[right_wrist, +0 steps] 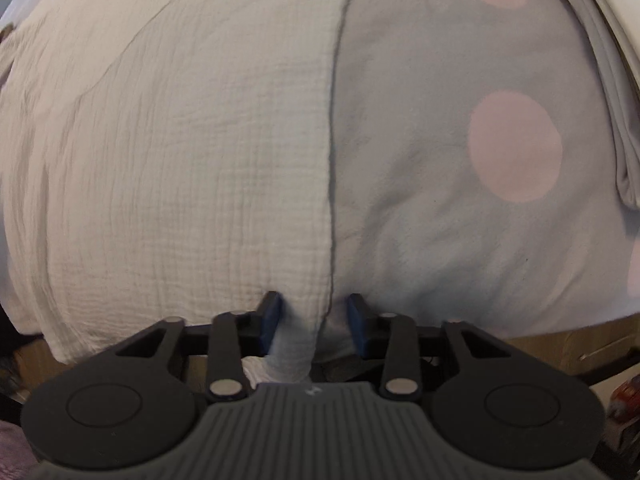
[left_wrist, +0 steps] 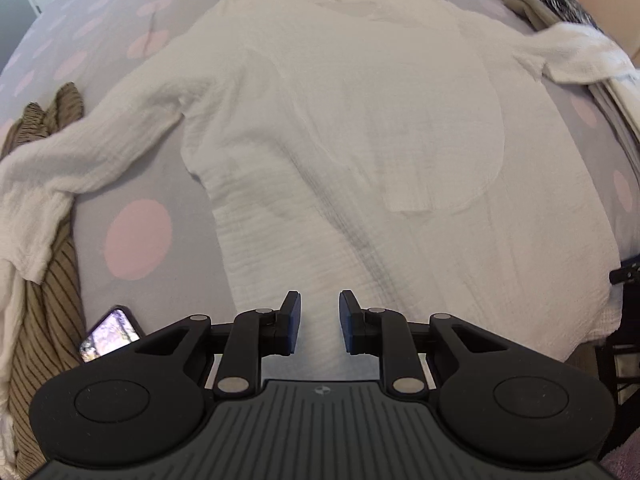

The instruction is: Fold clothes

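- Both grippers stood with their jaws spread: the left gripper hung over the near hem with nothing between its pads, while the right gripper straddled the garment's right side edge near the hem, cloth lying in the gap but not yet pinched.
- White long-sleeved top, of crinkled gauze, lay spread flat on the bedspread, collar at the far end, hem toward the grippers and hanging a little over the bed's edge.
- Its left sleeve trailed out over a brown ribbed garment; the other sleeve reached toward a heap of clothes at the far right.
- A rounded, paler patch showed on the chest; whether it was a pocket or a doubled layer I could not tell.
- Judging by this, the step in hand was taking hold of the lower right edge, probably to carry that side across the body.
- The next move called for the right jaws to close on the edge alone, not the bedspread beneath it, since the gauze was thin and lay tight on the sheet.
- A phone lay beside the left hem corner, close enough to catch a dragged fold.
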